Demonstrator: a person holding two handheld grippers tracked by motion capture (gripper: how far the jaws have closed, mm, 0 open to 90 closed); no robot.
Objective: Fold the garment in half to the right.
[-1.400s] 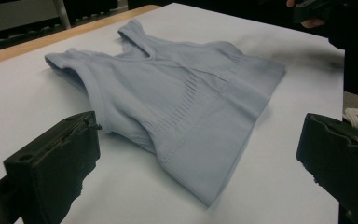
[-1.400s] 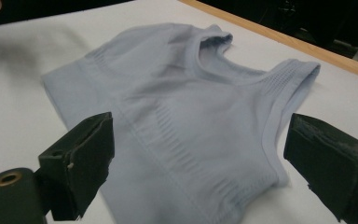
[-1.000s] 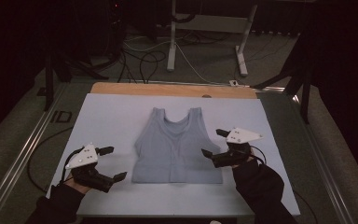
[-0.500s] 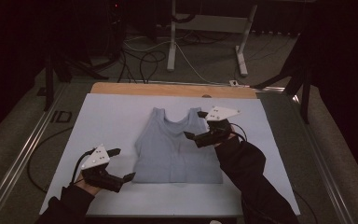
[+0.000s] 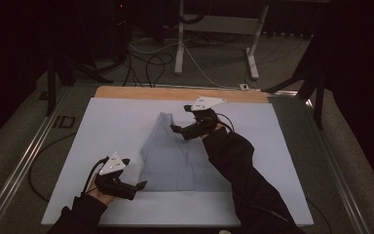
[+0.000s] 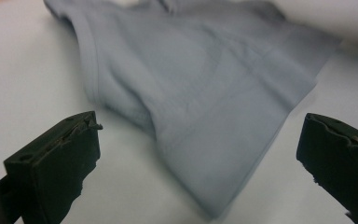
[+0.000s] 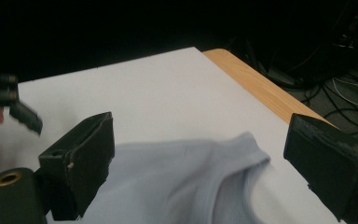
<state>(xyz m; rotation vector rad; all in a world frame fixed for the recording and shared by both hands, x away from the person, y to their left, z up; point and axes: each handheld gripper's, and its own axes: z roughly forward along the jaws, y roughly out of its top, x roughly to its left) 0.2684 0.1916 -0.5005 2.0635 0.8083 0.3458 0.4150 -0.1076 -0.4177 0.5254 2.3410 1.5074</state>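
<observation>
A pale grey sleeveless top lies flat on the white sheet that covers the counter, its straps towards the far edge and its hem towards me. My left gripper sits just beside the hem's near-left corner, jaws apart and holding nothing; in the left gripper view that corner of the top lies right between the jaws. My right gripper hovers over the right shoulder strap, jaws also wide apart and empty, and in the right gripper view the strap curves up between them.

I judge the step in hand to be taking hold of the top for a fold. To do it well, I would lower the right gripper until its lower jaw slides under the strap edge, then close on one layer pair only, not a bunched wad. The left gripper should pinch the hem corner squarely, so the cloth lifts evenly and does not twist.

I can read no brand, label or writing on the top or the sheet.
</observation>
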